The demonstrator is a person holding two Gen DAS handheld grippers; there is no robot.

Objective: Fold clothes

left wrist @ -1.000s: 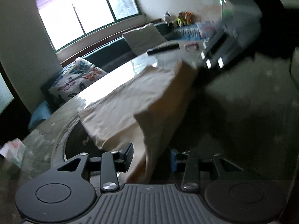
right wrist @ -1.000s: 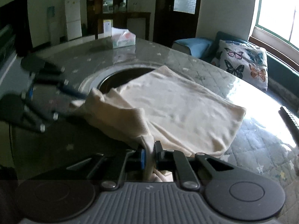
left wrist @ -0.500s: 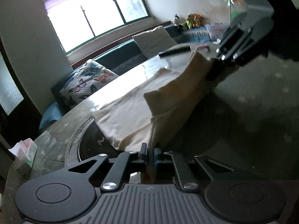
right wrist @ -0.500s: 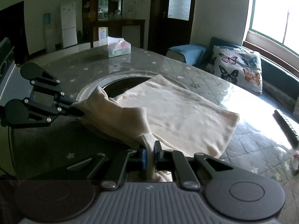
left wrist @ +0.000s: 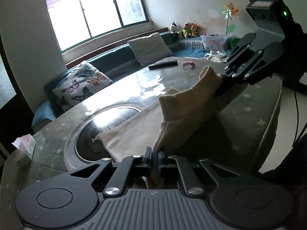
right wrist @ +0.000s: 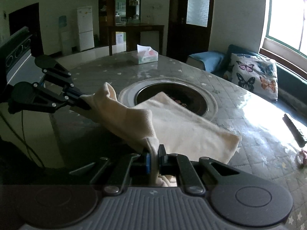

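Observation:
A cream garment (left wrist: pixel 134 132) lies on the round table, and its near edge is lifted off the surface. My left gripper (left wrist: pixel 155 159) is shut on one end of that edge. The other end is pinched in my right gripper (right wrist: pixel 154 157), which is shut too. The raised edge (right wrist: pixel 122 115) hangs stretched between them. The left wrist view shows the right gripper (left wrist: pixel 222 88) at the upper right. In the right wrist view the left gripper (right wrist: pixel 82 101) is at the left. The rest of the garment (right wrist: pixel 182 122) lies flat and partly covers the dark round inset (right wrist: pixel 172 99).
The table (right wrist: pixel 249 115) has a grey star-quilted cover under glass. On it are a tissue box (right wrist: pixel 146 56), a black remote (left wrist: pixel 163 64) and a small pink item (left wrist: pixel 188 64). A bench with a butterfly pillow (right wrist: pixel 253 74) runs along the far side.
My left gripper, open around the garment's edge a second ago, has shut on it. Both grippers have since lifted and drawn apart, stretching the edge between them.

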